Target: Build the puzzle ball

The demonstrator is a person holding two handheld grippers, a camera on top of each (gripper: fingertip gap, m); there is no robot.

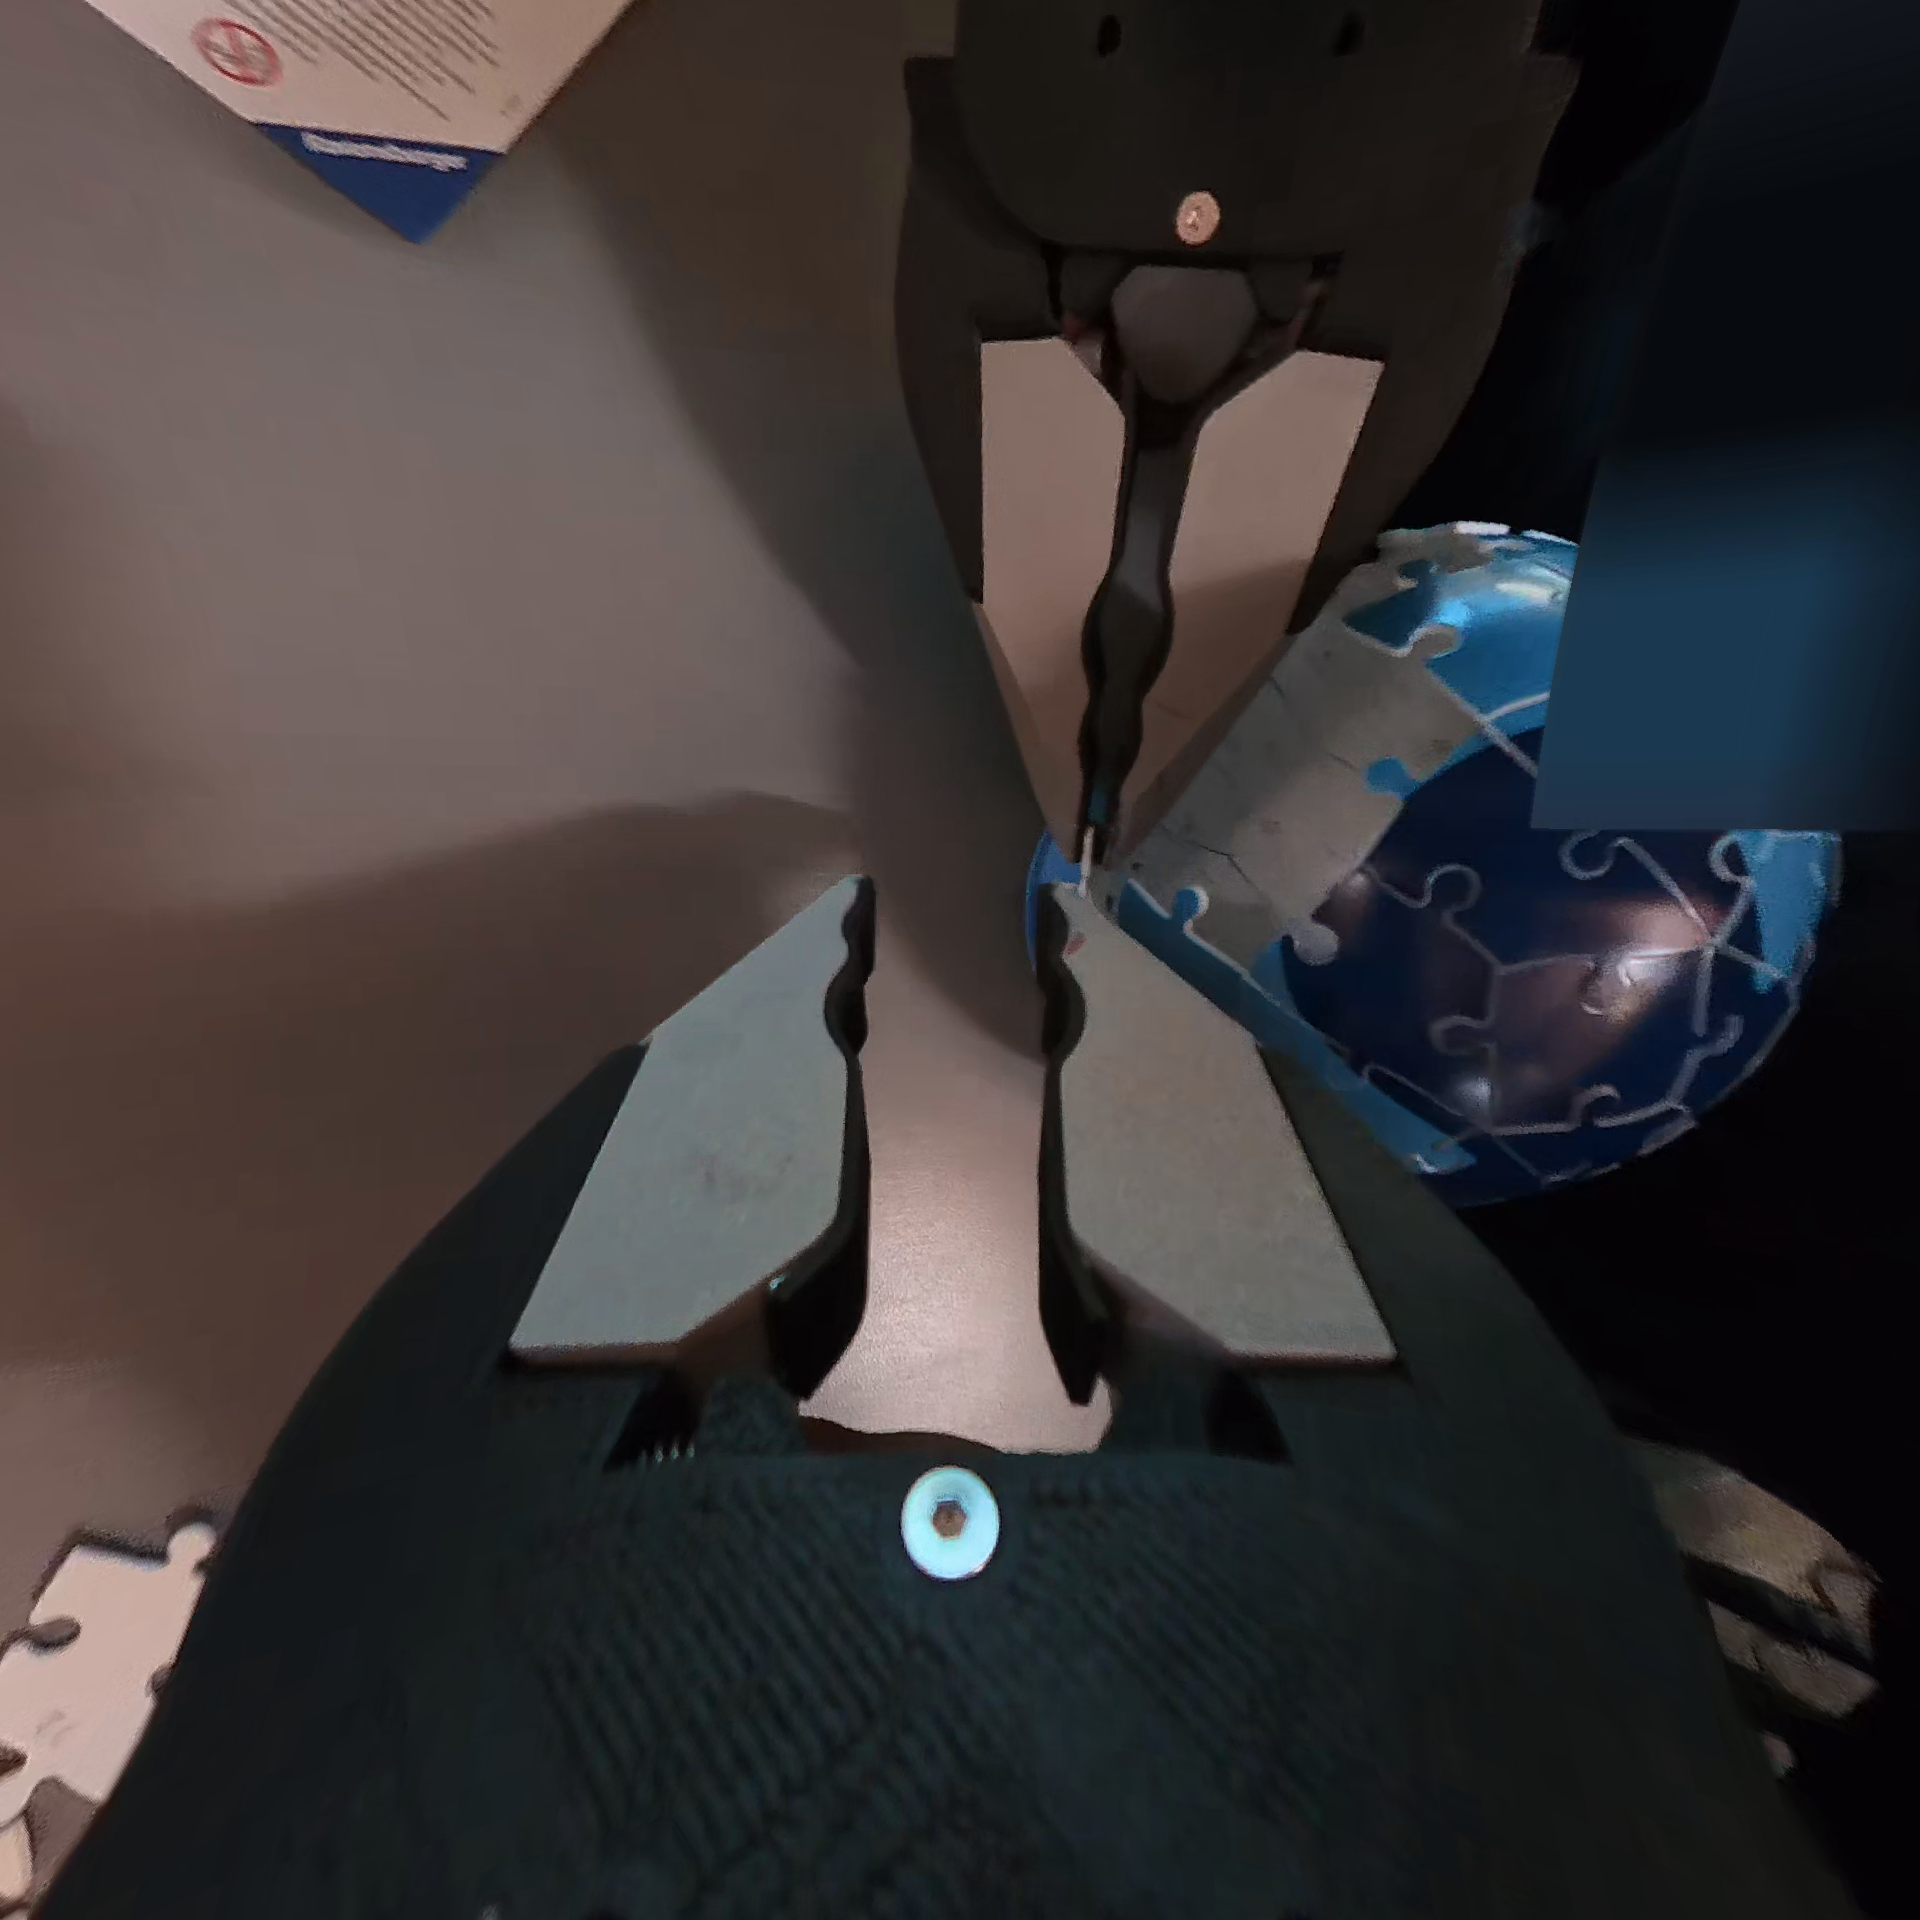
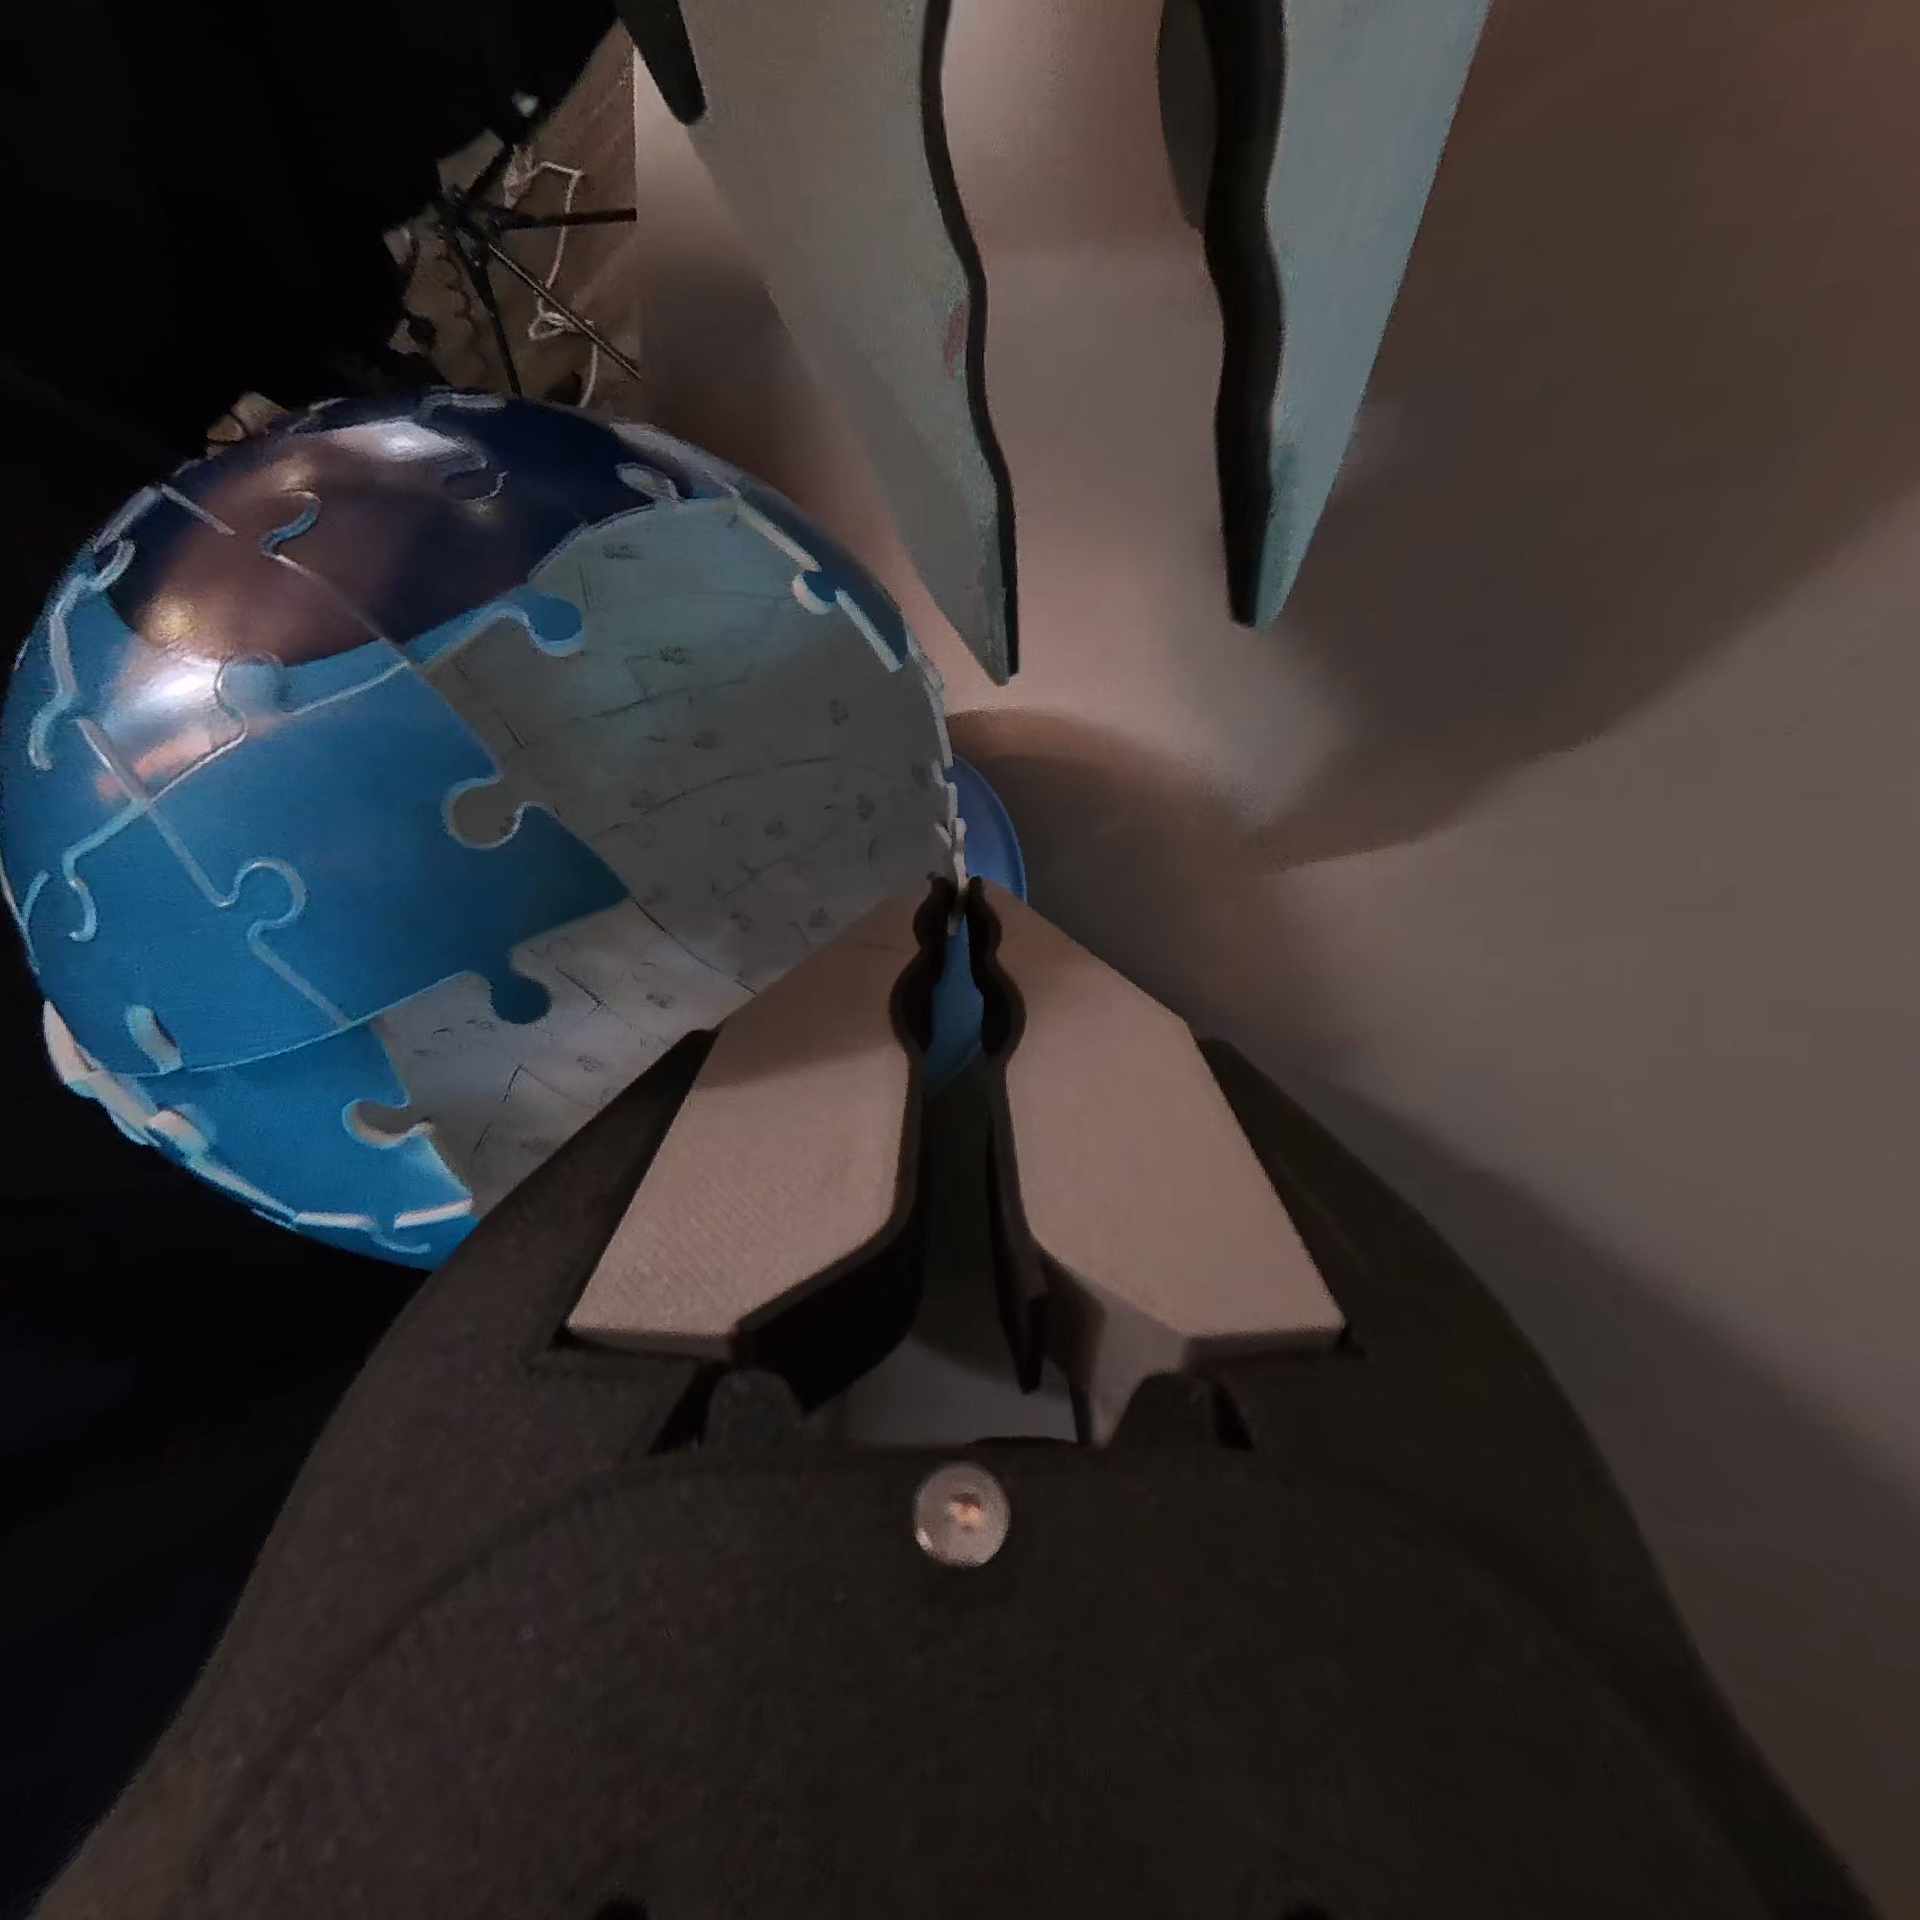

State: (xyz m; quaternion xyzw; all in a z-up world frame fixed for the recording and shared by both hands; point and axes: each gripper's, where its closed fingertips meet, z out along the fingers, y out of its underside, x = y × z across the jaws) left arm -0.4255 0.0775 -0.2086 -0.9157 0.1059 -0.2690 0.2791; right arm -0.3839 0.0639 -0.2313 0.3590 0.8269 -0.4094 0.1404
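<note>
The puzzle ball point(image 1: 1507, 987) is a partly built shell, glossy blue outside and grey inside, lying on the beige table at the right of the left wrist view. In the right wrist view the ball point(image 2: 312, 831) fills the left side. My right gripper point(image 2: 961, 894) is shut on the ball's rim, with a blue edge showing between its fingers. It also shows in the left wrist view point(image 1: 1086, 862), coming down from the top. My left gripper point(image 1: 958, 904) is open and empty, just left of the ball's rim and facing the right gripper. It shows open in the right wrist view point(image 2: 1127, 644).
A white and blue printed box point(image 1: 364, 94) lies at the far left. Loose pale puzzle pieces point(image 1: 83, 1642) lie at the near left. Beyond the ball the table ends in darkness, where a thin dark stand point(image 2: 520, 260) shows. One gripper's finger ends stand about 5 cm off the other's.
</note>
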